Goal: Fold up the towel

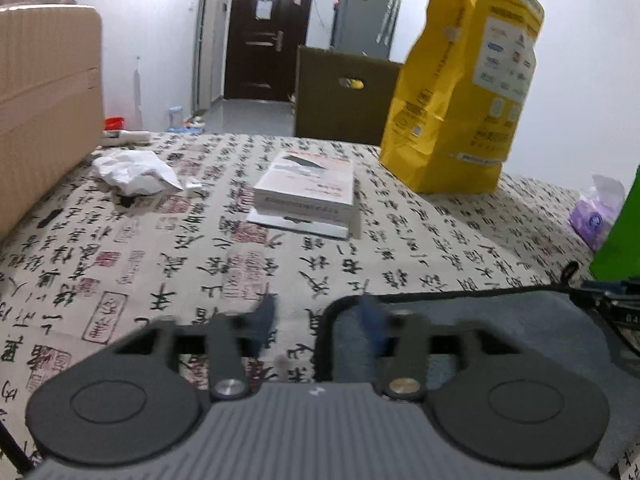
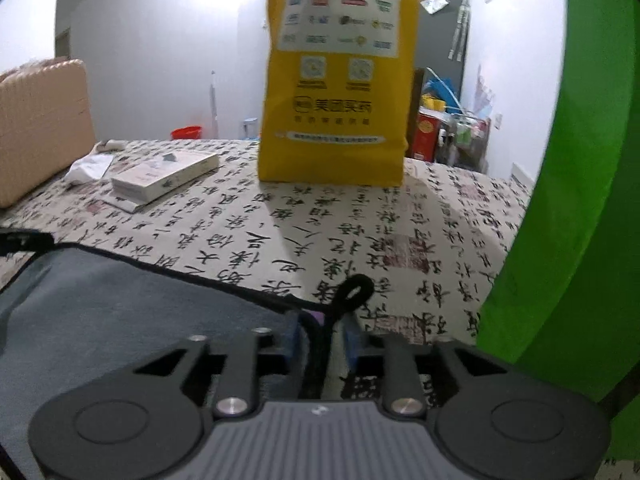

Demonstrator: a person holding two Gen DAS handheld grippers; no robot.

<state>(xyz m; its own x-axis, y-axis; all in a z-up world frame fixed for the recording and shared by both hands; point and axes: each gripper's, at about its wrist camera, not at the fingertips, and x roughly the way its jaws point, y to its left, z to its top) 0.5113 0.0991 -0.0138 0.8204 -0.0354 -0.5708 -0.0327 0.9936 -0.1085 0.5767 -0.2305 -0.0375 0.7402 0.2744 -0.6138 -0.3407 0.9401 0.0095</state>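
Left tongs [image 1: 318, 316] astride towel [image 1: 500, 332] corner edge.

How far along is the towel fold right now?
Done: nothing looks folded; the grey towel lies flat on the calligraphy cloth. In hand: the right tongs straddle the towel's corner by its hanging loop, seemingly not clamped. The left tongs are open at the opposite corner. Left: grip, lift, fold.
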